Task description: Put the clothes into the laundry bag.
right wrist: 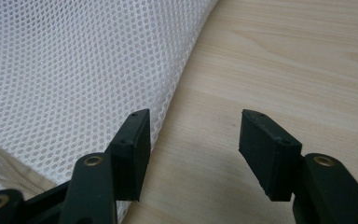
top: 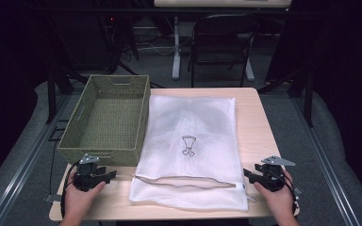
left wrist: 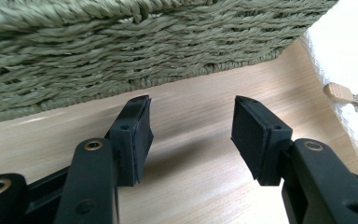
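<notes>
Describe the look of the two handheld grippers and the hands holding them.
Both are black. The left gripper and right gripper each carry a grey three-cornered plate on top and trail a thin black cable. Their jaws end in flat rectangular black pads fixed by brass-coloured rivets. The hands are bare; no sleeves show.

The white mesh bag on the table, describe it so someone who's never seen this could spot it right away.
On the light wooden table, just right of the green woven basket, lies the white mesh bag, flat. It alone is soft and white, with a small dark emblem in its middle and a zip across its near end.
</notes>
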Action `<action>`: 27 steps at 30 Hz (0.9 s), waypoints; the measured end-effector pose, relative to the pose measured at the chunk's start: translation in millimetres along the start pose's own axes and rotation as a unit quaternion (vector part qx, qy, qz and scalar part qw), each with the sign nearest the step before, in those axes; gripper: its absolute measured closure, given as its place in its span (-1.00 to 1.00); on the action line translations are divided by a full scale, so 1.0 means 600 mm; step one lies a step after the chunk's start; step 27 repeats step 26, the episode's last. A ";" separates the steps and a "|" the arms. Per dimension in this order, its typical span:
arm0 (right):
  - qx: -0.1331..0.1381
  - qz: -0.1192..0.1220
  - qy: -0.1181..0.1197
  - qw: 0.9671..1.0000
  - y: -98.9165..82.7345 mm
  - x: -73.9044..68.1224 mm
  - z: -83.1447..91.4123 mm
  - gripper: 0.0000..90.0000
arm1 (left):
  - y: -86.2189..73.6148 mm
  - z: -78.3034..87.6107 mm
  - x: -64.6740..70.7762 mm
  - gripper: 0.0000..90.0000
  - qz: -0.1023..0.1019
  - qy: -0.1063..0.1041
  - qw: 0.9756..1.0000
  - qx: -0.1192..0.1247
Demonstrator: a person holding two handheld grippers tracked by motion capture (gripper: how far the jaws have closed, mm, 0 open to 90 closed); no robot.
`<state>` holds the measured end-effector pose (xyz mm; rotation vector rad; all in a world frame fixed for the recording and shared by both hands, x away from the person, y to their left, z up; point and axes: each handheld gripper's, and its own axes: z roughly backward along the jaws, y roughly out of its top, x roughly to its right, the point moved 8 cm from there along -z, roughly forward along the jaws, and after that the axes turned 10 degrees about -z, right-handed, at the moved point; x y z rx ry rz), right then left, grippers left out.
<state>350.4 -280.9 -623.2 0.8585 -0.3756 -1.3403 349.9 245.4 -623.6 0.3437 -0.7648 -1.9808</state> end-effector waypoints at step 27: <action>0.011 -0.004 0.004 1.000 0.002 0.004 -0.009 -0.08 | 0.003 -0.014 0.010 0.00 -0.019 -0.005 1.000 -0.013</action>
